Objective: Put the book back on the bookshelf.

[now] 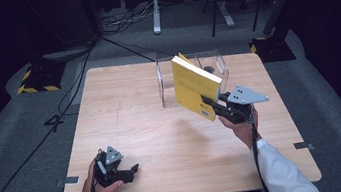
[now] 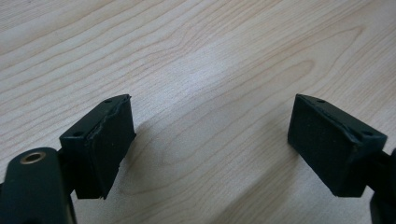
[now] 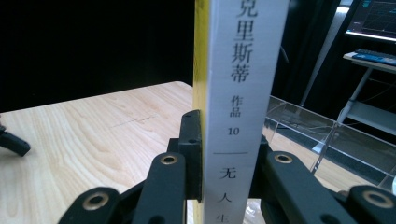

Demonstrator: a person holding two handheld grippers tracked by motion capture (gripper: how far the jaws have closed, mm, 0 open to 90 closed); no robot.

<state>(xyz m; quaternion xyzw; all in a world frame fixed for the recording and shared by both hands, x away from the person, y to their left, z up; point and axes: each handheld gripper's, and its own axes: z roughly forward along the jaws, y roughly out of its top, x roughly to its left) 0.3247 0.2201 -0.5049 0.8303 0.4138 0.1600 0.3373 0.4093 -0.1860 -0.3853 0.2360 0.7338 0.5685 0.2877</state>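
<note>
Right gripper (image 1: 208,102), right of centre in the high view, is clamped on the lower corner of a yellow-covered paperback book with a white spine (image 1: 195,88). In the right gripper view, that spine (image 3: 243,93) stands upright between the pads. The book hangs tilted, clear of the pale wooden table (image 1: 142,125), just in front of the clear acrylic open-topped box (image 1: 218,64) at upper centre.

Left gripper (image 1: 130,172), lower left, rests on the table, jaws wide, nothing between them.

Step judged: carrying the book to the box. Next move calls for lifting it over the near wall and lowering it inside before letting go.
</note>
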